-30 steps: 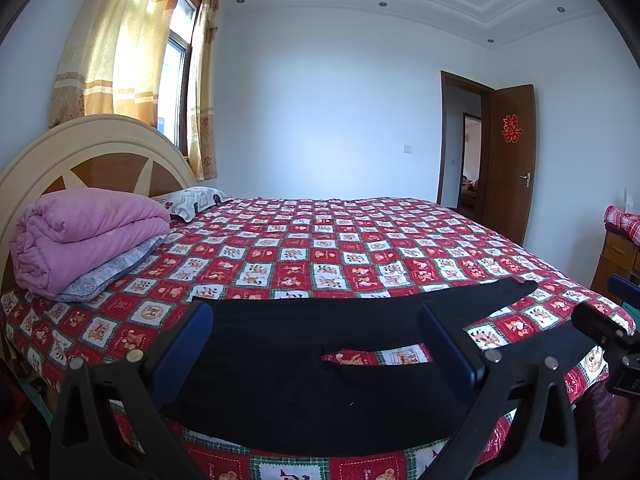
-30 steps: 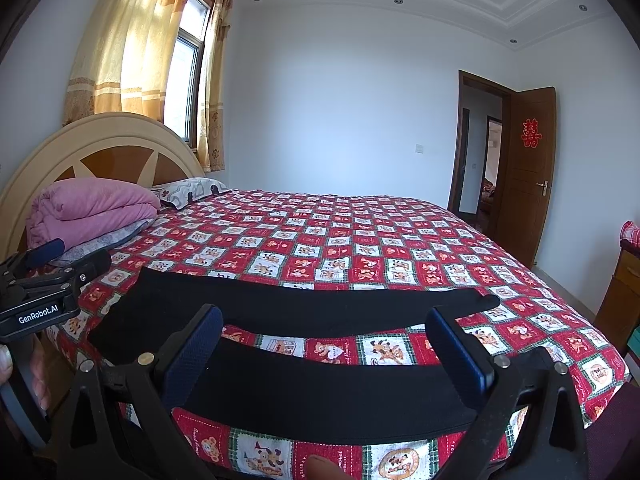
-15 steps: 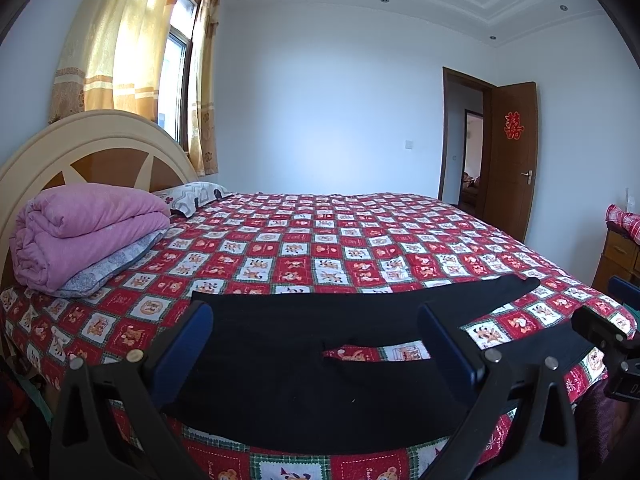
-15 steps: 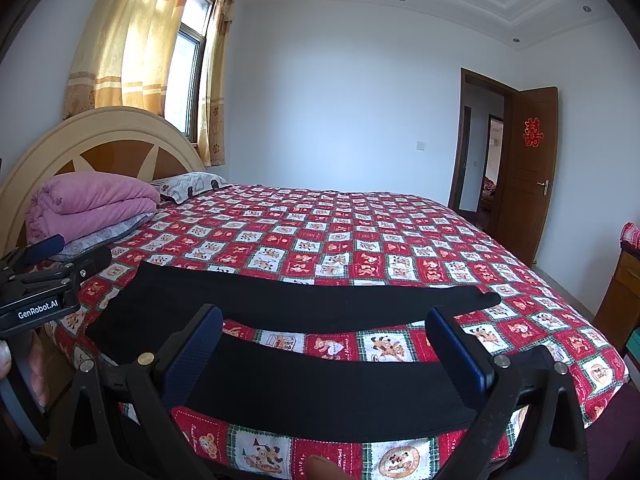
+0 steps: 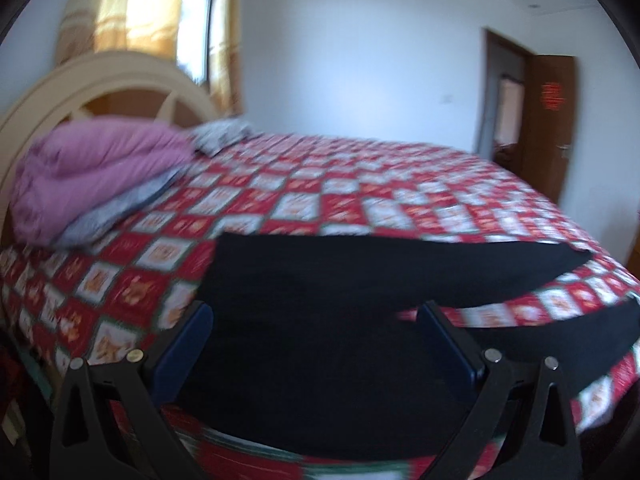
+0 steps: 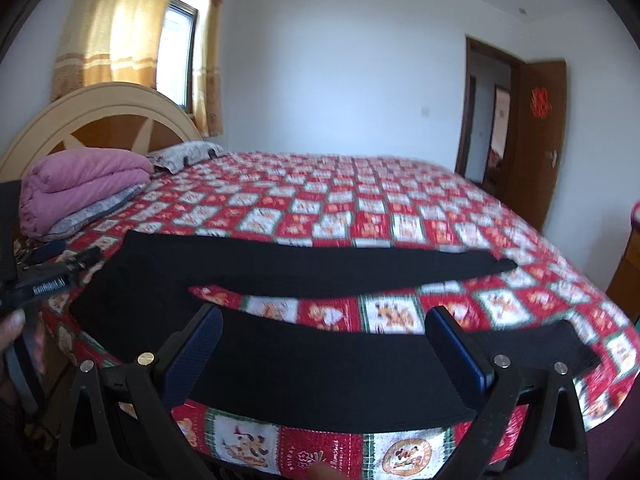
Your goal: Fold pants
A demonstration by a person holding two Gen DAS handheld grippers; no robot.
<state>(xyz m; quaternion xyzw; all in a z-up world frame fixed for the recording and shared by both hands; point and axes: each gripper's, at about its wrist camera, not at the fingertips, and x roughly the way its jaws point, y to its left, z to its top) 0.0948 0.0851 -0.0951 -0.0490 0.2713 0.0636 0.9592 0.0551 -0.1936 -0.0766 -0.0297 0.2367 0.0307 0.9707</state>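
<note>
Black pants lie flat along the near edge of the bed, waist to the left, the two legs spread apart toward the right. In the left wrist view the pants fill the lower middle, blurred. My left gripper is open and empty, just above the waist and seat end. My right gripper is open and empty, above the near leg. The left gripper's body shows at the left edge of the right wrist view.
The bed has a red patchwork cover. A folded pink quilt and a pillow lie by the headboard. An open brown door stands at the right. A wooden cabinet is at the far right.
Both grippers have moved forward and down toward the pants, which now look larger. The left wrist view is blurred by motion. Both grippers stay open.
</note>
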